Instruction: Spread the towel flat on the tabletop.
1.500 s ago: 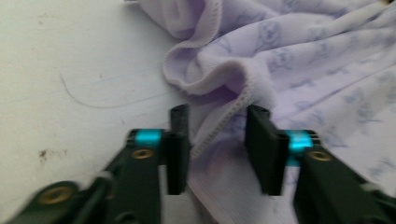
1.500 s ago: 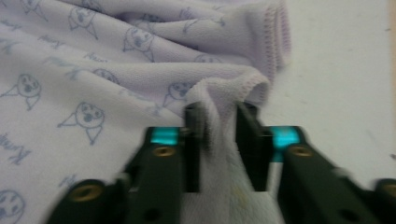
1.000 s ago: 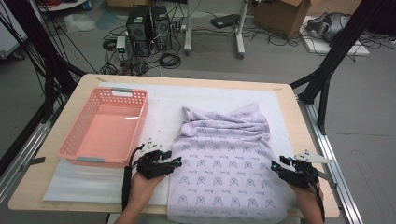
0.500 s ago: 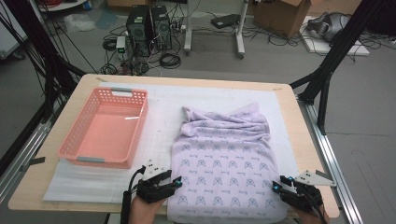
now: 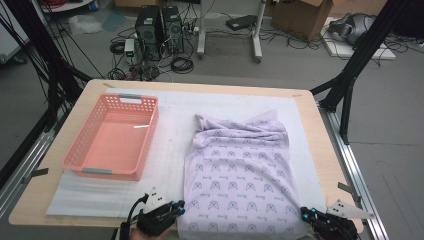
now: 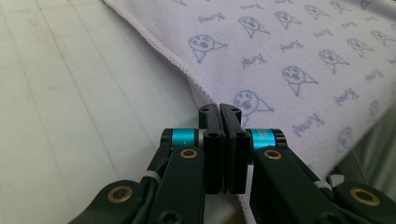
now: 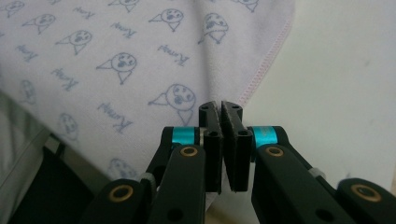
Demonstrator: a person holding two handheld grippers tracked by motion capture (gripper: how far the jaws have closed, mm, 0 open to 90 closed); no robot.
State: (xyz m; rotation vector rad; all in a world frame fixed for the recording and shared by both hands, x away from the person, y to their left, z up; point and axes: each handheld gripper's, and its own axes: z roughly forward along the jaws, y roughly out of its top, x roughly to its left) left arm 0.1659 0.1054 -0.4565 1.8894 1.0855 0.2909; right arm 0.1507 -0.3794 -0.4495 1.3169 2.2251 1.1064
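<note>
Pale foam-covered worktop (image 5: pixel 170 135), lilac cloth (image 5: pixel 240 175) lengthwise, stretching away from near edge. Left claw (image 6: pixel 219 108) just clamped onto near-left corner, right claw (image 7: pixel 221 106) onto near-right. Equally close, basket (image 5: pixel 112 136) off left.

- The cloth (image 5: pixel 240 175) is pale lilac, printed all over with small blue cartoon faces and script words, with a stitched hem along its edges.
- It lies spread flat over the right half of the white mat, long side running away from the person, just right of the pink basket and apart from it.
- Its far end is rumpled into folds, and its near edge reaches the table's front edge.
</note>
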